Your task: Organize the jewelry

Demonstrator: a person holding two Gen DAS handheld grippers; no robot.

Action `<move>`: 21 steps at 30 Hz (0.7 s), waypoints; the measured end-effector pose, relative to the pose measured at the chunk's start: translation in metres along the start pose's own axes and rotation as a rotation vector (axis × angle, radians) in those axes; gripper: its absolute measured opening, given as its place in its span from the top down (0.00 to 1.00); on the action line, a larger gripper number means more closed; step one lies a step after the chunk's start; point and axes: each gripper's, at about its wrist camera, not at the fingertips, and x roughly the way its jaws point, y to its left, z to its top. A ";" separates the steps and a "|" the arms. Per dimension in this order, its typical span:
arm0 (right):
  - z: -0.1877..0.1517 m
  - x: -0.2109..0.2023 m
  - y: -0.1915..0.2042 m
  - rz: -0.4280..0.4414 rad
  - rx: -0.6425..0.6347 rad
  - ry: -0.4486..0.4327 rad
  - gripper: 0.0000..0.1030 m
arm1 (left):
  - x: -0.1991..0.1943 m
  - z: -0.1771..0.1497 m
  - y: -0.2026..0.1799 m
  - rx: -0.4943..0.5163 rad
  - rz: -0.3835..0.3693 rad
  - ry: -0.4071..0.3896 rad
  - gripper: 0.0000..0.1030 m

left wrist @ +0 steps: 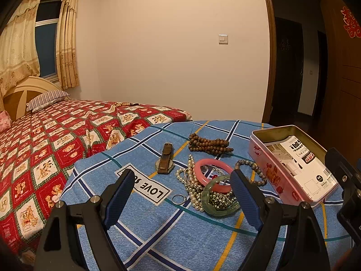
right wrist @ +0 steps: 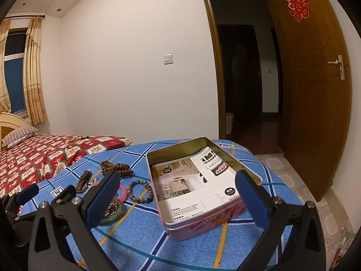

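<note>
A blue plaid cloth (left wrist: 171, 232) covered the work surface beneath both tools, with a red patterned bedspread (left wrist: 45, 149) spreading off to the left gripper's far left. The pink tin (right wrist: 203, 221) sat lidless directly ahead of the right gripper (right wrist: 178, 199), a printed leaflet (right wrist: 194, 180) lying flat inside it; from the left gripper's side the tin stood off to the right, beyond its right finger. The right gripper hovered with its jaws spread wide, framing the tin's near corner and gripping nothing. The left gripper (left wrist: 181, 193) likewise stood wide and empty above the cloth, the jewelry heap just ahead and slightly right of its gap. Farthest ahead of it lay a bundle of brown wooden beads (left wrist: 208, 144), with a brown-strapped watch (left wrist: 165, 161) nearer and left of centre. A pink bangle (left wrist: 213, 175) leaned on a green bangle (left wrist: 220, 197), both tangled with a pearl strand (left wrist: 191, 180). A grey bead bracelet (right wrist: 140, 191) lay between heap and tin, and a small metal ring (left wrist: 179, 199) rested nearest the left tool.
</note>
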 end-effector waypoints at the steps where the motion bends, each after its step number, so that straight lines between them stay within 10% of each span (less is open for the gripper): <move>1: 0.000 0.000 0.000 0.000 -0.001 -0.001 0.00 | 0.000 0.000 0.000 0.000 0.000 0.000 0.16; 21: -0.003 0.012 -0.008 0.030 0.051 0.077 0.00 | -0.007 0.009 0.028 -0.001 0.040 -0.053 0.16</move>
